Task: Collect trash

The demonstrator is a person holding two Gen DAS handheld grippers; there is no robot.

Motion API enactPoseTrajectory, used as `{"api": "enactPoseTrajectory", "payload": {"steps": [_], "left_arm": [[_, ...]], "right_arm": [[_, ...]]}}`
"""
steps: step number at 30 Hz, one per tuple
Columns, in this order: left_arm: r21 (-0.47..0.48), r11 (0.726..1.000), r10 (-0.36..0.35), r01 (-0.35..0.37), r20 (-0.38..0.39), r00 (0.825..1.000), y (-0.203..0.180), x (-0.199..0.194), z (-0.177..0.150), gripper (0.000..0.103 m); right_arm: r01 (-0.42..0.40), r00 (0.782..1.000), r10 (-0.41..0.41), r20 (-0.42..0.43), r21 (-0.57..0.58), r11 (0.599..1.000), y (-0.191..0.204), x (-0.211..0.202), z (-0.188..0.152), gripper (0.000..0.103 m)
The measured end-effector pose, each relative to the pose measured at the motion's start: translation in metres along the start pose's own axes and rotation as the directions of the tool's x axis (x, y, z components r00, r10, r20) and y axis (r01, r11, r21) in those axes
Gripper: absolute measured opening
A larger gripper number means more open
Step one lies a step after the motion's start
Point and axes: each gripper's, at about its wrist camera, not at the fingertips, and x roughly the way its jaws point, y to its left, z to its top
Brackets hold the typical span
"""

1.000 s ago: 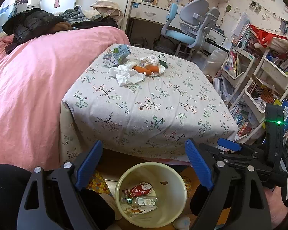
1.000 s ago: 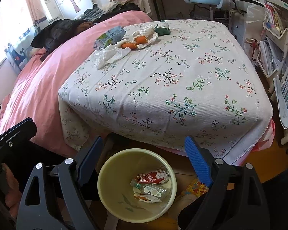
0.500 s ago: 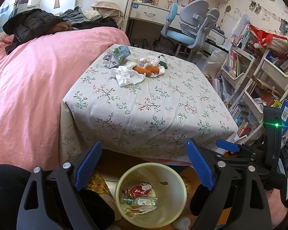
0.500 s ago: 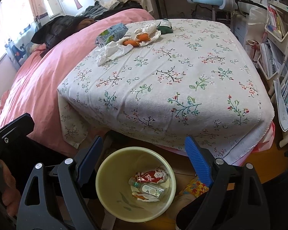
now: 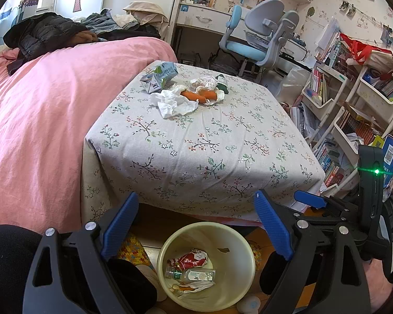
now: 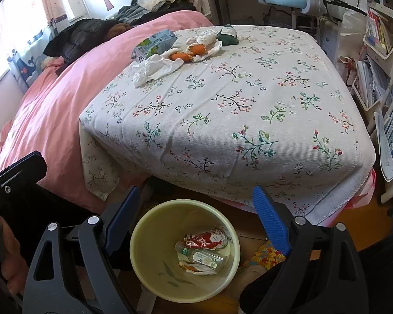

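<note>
A pale yellow bin [image 5: 243,246] [image 6: 144,238] stands on the floor below the table's near edge; it holds a red wrapper [image 5: 190,257] [image 6: 204,239], a small clear bottle [image 5: 196,274] [image 6: 204,256] and a white scrap. On the table's far side lie a crumpled white tissue [image 5: 173,102] [image 6: 154,69], a blue-green carton [image 5: 158,76] [image 6: 154,43], orange peel pieces on white paper [image 5: 199,95] [image 6: 188,52] and a dark green item [image 5: 221,81] [image 6: 228,36]. My left gripper [image 5: 196,214] and right gripper [image 6: 196,209] are both open and empty above the bin.
The low table [image 5: 209,144] has a floral cloth. A pink bed [image 5: 39,110] runs along its left with dark clothes on it. A blue desk chair [image 5: 259,34] stands behind. Shelves of books [image 5: 353,120] crowd the right.
Both grippers have shifted slightly, so the table and bin sit a little differently in view. Both stay open and empty. The trash has not moved.
</note>
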Motion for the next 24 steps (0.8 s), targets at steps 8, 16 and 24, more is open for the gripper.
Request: {"api": "enactPoseTrajectory", "payload": {"steps": [8, 16, 24], "left_arm": [[0.000, 1.000, 0.000, 0.000, 0.000, 1.000, -0.0005, -0.0001, -0.0003, 0.086], [0.001, 1.000, 0.001, -0.001, -0.001, 1.000, -0.0006, 0.0000, -0.0004, 0.087], [0.001, 1.000, 0.002, -0.002, -0.001, 1.000, -0.0005, -0.0006, -0.0008, 0.087]], "right_arm": [[0.001, 1.000, -0.001, 0.000, 0.001, 1.000, 0.0005, -0.0001, -0.0005, 0.085], [0.002, 1.000, -0.002, -0.001, 0.000, 1.000, 0.0013, 0.0000, -0.0007, 0.085], [0.003, 1.000, -0.003, -0.002, -0.003, 1.000, 0.0017, 0.0007, -0.0013, 0.085]]}}
